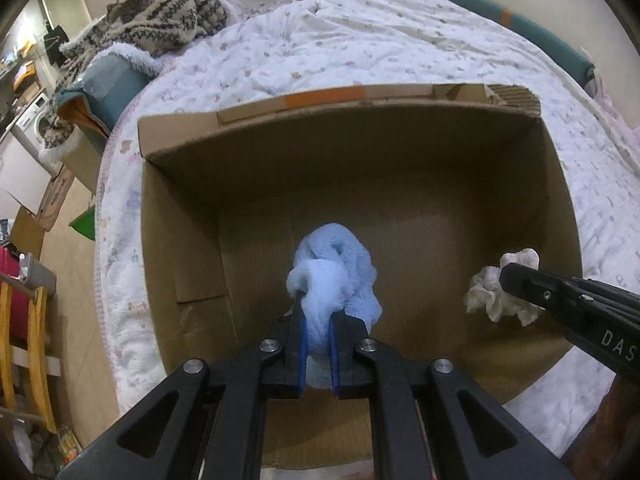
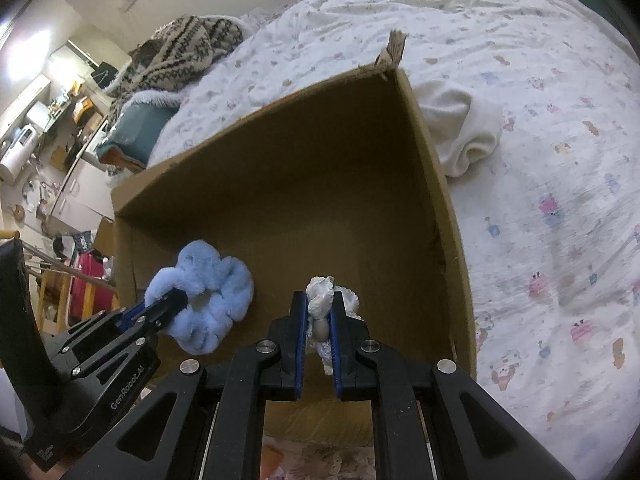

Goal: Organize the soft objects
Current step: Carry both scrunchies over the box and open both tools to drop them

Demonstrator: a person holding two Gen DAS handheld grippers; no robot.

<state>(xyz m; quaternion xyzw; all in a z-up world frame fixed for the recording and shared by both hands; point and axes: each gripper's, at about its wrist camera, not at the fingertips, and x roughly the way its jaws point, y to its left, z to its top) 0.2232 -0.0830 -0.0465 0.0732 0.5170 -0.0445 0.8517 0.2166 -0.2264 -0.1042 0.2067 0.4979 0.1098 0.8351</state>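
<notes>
An open cardboard box (image 1: 360, 152) sits on the bed; it also shows in the right wrist view (image 2: 280, 168). My left gripper (image 1: 318, 312) is shut on a fluffy light blue scrunchie (image 1: 336, 268) and holds it over the inside of the box. The scrunchie also shows in the right wrist view (image 2: 212, 300), with the left gripper (image 2: 168, 304) at the left. My right gripper (image 2: 319, 308) is shut on a white lacy scrunchie (image 2: 324, 296), also over the box. In the left wrist view the white scrunchie (image 1: 492, 292) hangs from the right gripper (image 1: 516, 280).
The bed has a white patterned quilt (image 1: 360, 40). A cream folded cloth (image 2: 464, 132) lies on the quilt right of the box. A patterned knit blanket (image 1: 160, 20) is heaped at the far left of the bed. Furniture and clutter stand on the floor to the left.
</notes>
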